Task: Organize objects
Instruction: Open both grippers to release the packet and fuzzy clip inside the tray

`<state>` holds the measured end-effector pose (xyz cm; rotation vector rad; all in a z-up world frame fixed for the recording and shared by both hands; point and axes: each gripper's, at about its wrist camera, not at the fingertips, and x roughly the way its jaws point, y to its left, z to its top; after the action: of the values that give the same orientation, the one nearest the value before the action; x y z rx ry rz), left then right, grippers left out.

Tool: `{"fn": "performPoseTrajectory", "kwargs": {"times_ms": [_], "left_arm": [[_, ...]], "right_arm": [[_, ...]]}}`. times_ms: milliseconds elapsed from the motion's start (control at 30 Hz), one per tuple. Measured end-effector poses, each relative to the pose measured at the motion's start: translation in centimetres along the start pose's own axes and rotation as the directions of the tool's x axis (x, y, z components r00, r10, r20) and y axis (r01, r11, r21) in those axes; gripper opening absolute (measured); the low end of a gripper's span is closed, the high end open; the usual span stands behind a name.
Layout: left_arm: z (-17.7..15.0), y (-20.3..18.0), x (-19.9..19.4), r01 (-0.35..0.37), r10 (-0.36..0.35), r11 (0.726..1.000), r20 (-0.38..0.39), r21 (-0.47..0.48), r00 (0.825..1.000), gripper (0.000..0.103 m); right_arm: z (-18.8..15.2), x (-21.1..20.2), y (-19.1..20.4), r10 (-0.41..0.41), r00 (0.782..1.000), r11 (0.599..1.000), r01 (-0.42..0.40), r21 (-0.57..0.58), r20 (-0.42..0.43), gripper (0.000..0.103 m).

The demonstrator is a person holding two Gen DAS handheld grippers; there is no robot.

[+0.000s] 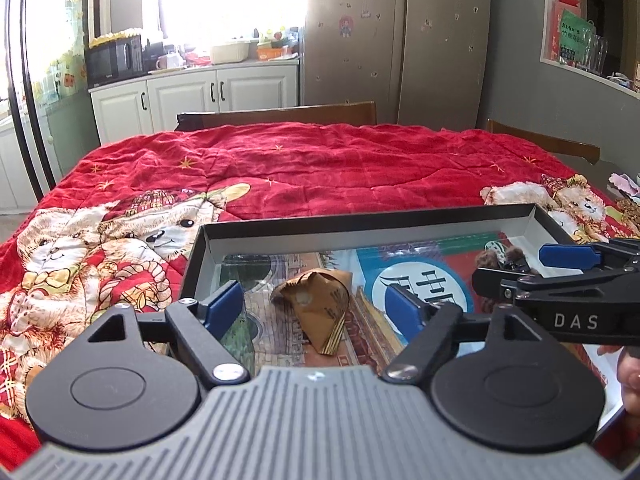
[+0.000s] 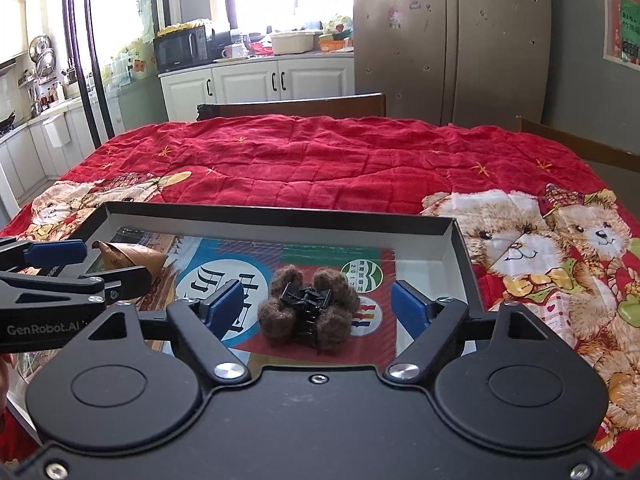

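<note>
A shallow black tray [image 1: 360, 225] lined with a printed picture lies on the red cloth. Inside it on the left rests a crumpled brown paper packet [image 1: 320, 312] [image 2: 134, 258]. My left gripper [image 1: 314, 306] [image 2: 96, 264] is open, its blue pads either side of the packet and clear of it. On the tray's right lies a furry brown hair claw [image 2: 308, 308] [image 1: 500, 258] with a black clip. My right gripper [image 2: 316, 305] [image 1: 532, 268] is open around it, and its pads do not touch it.
A red quilted cloth with teddy bears [image 2: 320, 160] covers the table. Two wooden chair backs [image 1: 280, 114] [image 2: 580, 148] stand at the far edge. Behind are white cabinets [image 2: 260, 80], a microwave [image 2: 182, 48] and a fridge [image 2: 448, 40]. A hand [image 1: 630, 376] shows at right.
</note>
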<state>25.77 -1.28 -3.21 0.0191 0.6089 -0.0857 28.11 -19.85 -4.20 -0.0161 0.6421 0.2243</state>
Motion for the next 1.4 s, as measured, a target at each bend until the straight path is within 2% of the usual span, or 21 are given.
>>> {"fn": "performPoseTrajectory", "kwargs": {"times_ms": [467, 933, 1400], "left_arm": [[0.2, -0.4, -2.6, -0.003, 0.001, 1.0, 0.061, 0.019, 0.998, 0.09], [0.1, -1.4, -7.0, 0.026, -0.035, 0.997, 0.109, 0.079, 0.993, 0.094], [-0.8, -0.5, -10.8, 0.032, -0.045, 0.994, 0.122, 0.106, 0.991, 0.099]], "right_arm": [[0.1, -1.7, 0.1, -0.012, 0.999, 1.0, 0.012, 0.001, 0.039, 0.081], [0.2, -6.2, 0.9, -0.005, 0.997, 0.999, 0.008, -0.046, 0.071, 0.081], [-0.8, -12.0, 2.0, 0.029, 0.994, 0.995, -0.019, -0.093, 0.107, 0.081]]}}
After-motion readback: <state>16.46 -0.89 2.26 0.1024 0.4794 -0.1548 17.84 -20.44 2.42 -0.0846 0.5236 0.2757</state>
